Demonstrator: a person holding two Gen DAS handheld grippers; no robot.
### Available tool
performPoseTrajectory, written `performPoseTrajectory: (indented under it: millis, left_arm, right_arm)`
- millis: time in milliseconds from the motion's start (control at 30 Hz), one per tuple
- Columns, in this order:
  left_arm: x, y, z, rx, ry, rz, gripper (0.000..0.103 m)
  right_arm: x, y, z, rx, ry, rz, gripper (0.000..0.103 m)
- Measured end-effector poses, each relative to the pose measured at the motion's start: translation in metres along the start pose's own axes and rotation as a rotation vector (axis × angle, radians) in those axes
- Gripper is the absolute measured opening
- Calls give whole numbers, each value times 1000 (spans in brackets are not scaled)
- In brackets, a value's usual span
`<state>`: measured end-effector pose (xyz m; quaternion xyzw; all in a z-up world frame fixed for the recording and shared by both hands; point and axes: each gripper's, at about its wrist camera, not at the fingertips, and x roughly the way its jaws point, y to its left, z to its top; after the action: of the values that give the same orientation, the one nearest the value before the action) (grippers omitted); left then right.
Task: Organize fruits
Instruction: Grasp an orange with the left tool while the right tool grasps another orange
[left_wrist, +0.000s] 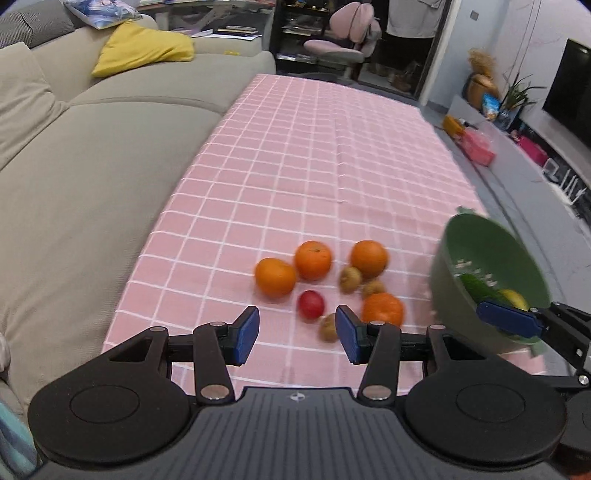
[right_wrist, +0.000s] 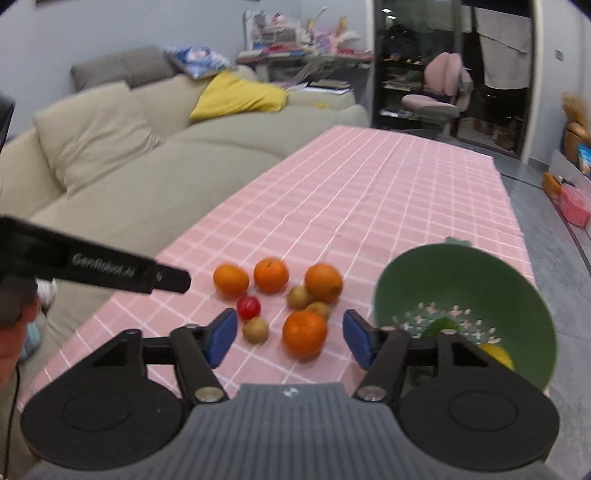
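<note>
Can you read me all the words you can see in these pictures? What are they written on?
"GenRobot.AI": on the black side of the left gripper, seen from the right wrist camera; the last letters are a bit blurred.

A small logo mark, no letters, sits on each gripper's grey body.

The books and packets in the background are too small and blurred to read.

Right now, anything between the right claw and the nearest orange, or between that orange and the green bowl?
Nothing visible blocks either path. The right claw is open and empty, with the nearest orange lying on the pink checked tablecloth just ahead of its fingertips. The green bowl sits right beside that orange, with only bare cloth between them.
</note>
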<state>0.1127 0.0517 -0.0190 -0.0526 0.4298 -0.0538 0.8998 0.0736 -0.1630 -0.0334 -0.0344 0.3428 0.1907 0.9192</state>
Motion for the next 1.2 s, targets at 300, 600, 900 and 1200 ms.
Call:
performPoseTrajectory:
  millis: [300,600,900,1200]
  left_arm:
    - [34,-2,-7,73,-20,48,55]
    - [72,13,-3,-16,-3,57,55]
    - [95,11,8,-26,5,60,58]
    - [100,9,13,-16,28,40,50]
  right_arm:
    - [48,4,-10,-9,69,-38,52]
    - [81,8,-11,-120,75,-100,49]
    - [92,19,-17,-280,67,-122,49]
    - [99,28,-20,-362,85,-152,41]
